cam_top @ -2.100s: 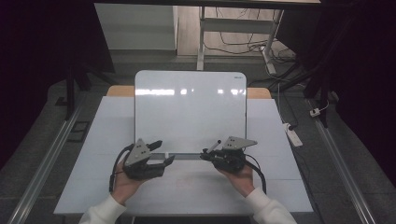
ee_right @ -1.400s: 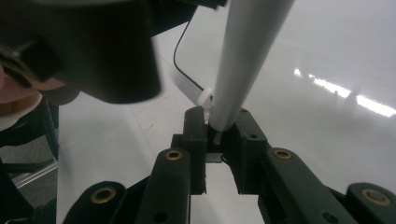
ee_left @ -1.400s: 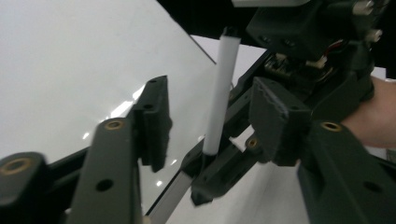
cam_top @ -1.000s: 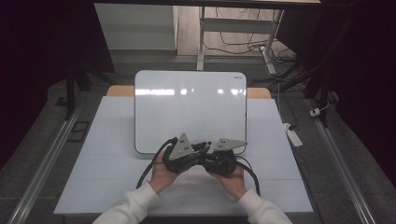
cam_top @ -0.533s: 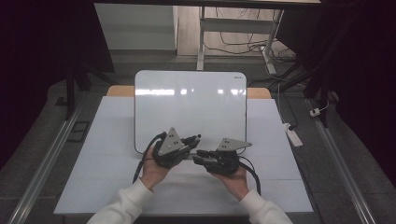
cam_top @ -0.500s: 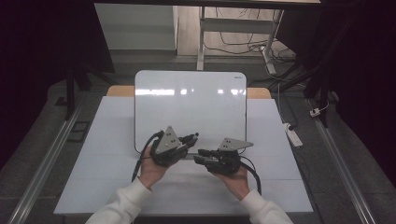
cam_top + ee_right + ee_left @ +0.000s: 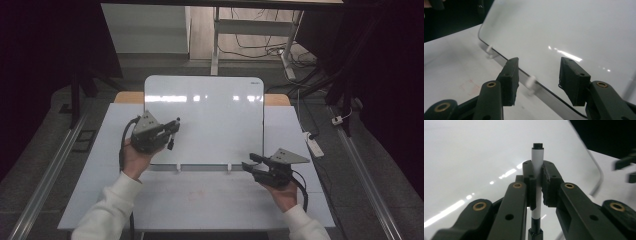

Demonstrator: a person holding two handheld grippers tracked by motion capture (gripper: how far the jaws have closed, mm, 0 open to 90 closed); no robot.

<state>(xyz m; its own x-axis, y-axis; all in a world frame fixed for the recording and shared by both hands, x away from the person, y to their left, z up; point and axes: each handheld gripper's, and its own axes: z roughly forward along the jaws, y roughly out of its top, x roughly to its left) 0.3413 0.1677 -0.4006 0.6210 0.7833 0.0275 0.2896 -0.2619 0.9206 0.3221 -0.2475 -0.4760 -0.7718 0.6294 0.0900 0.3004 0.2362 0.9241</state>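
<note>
Both tongs have drawn apart since the earlier frame: the left tongs (image 7: 537,180) stay clenched on the marker (image 7: 537,157) above the whiteboard (image 7: 210,115), and the right tongs (image 7: 537,80) have just been opening, nothing between them. Judging by the blank board, the marker seems uncapped and the writing is left to do.

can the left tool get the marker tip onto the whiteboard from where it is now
Probably yes. The left tool is shut on the marker and sits over the whiteboard's left edge, with bare board ahead of it.
</note>
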